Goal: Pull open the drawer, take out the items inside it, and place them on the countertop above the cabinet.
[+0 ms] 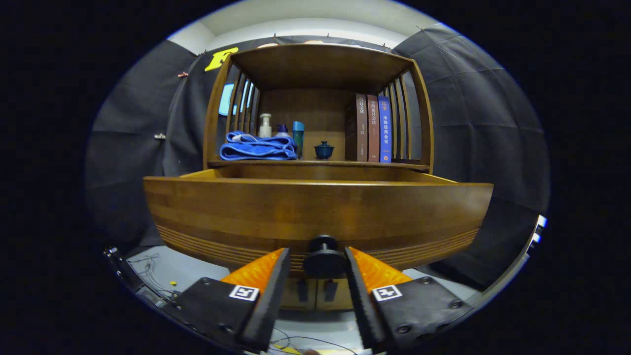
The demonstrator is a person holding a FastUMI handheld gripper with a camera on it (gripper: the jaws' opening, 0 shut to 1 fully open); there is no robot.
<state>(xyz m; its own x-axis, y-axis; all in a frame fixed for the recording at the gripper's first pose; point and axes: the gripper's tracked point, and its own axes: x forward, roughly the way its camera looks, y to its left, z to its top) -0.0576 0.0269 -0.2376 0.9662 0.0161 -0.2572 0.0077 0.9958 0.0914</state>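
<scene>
Wooden drawer (315, 207) pulled out, contents hidden; fingers (285, 266) flank knob (323, 256).

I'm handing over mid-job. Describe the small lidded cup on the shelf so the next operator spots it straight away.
Start at the wooden cabinet whose pulled-out drawer has its knob between the gripper fingers. On the countertop above that drawer, look between the folded blue towel and the row of upright books. The cup stands alone there: dark blue, squat, round, with a knobbed lid, lower than the bottles behind the towel.
</scene>
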